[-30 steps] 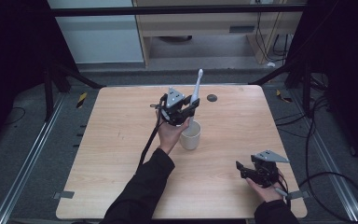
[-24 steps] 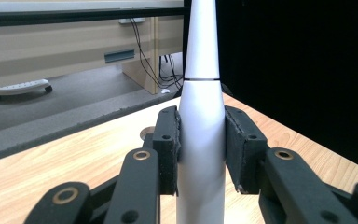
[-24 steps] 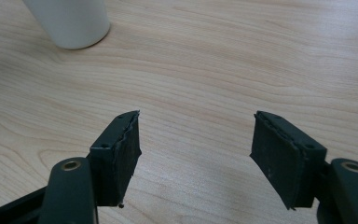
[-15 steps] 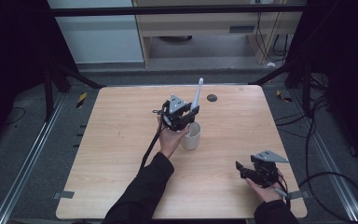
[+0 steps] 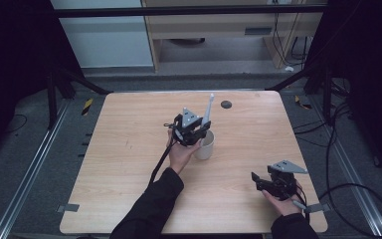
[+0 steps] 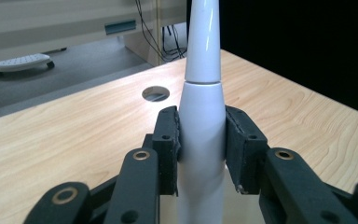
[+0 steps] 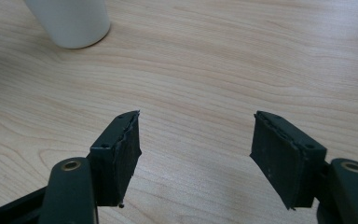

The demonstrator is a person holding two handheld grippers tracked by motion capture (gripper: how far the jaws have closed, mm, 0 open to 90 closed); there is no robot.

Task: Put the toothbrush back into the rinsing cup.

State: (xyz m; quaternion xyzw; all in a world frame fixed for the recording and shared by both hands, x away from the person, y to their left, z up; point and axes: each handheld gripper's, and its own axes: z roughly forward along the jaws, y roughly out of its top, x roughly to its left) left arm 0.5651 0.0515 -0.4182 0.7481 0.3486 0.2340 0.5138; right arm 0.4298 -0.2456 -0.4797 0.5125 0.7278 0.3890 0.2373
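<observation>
Left gripper (image 5: pixel 193 130) near the middle of the pale wooden bench (image 5: pixel 129 149), toward the far edge, jaws clamped on the thick lower body of a slim white tapered plastic wand (image 6: pixel 202 107), probably an electric toothbrush handle, held upright with its tip pointing up. Directly over a white cylindrical cup (image 5: pixel 205 146), base of the wand at or just above the rim; contact impossible to tell. Right gripper (image 5: pixel 273 181) idle by the near right corner, jaws spread wide over bare wood, holding nothing. Likely step: standing the wand in the cup. Next: lowering straight down, then letting go gently so as not to tip the cup.
</observation>
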